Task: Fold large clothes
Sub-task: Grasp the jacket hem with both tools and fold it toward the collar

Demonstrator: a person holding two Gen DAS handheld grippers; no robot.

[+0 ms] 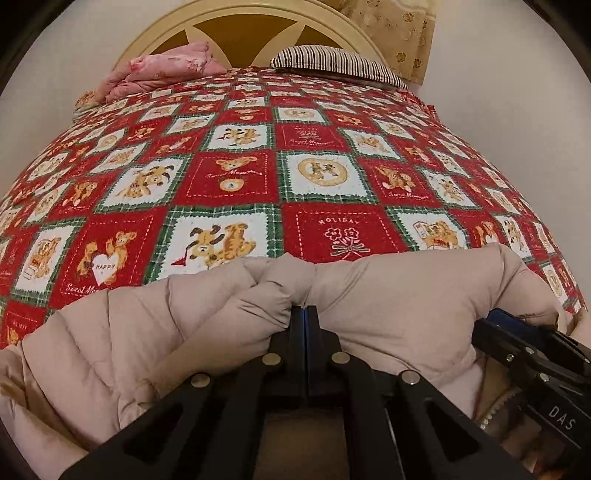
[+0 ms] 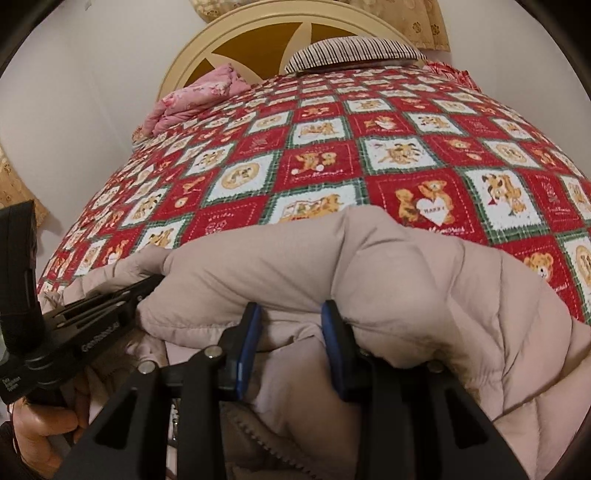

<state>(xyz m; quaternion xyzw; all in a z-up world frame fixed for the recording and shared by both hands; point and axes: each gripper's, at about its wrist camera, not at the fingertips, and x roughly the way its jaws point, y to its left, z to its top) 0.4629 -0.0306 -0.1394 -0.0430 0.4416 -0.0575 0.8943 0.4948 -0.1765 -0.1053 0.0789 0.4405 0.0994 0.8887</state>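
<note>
Wide bare patchwork quilt (image 1: 236, 177) beyond puffy beige jacket (image 1: 388, 302); left tool (image 1: 305, 310) pinching its edge, right tool (image 2: 291, 314) parted.

Black grippers (image 2: 290, 314), blue finger pads (image 2: 246, 347), silver screws, bare-skinned hand (image 2: 40, 430).

- bed (image 1: 295, 177) with cream round headboard (image 1: 236, 22) at far end
- red, white and green bear-print quilt (image 1: 236, 173) spread flat over whole bed
- beige puffer coat (image 1: 388, 295) on near edge of quilt, bunched and puffy
- pink floral blanket (image 1: 162, 70) heaped at far left by headboard
- striped pillow (image 1: 332, 61) at far right, lying against headboard, just beside pink blanket
</note>
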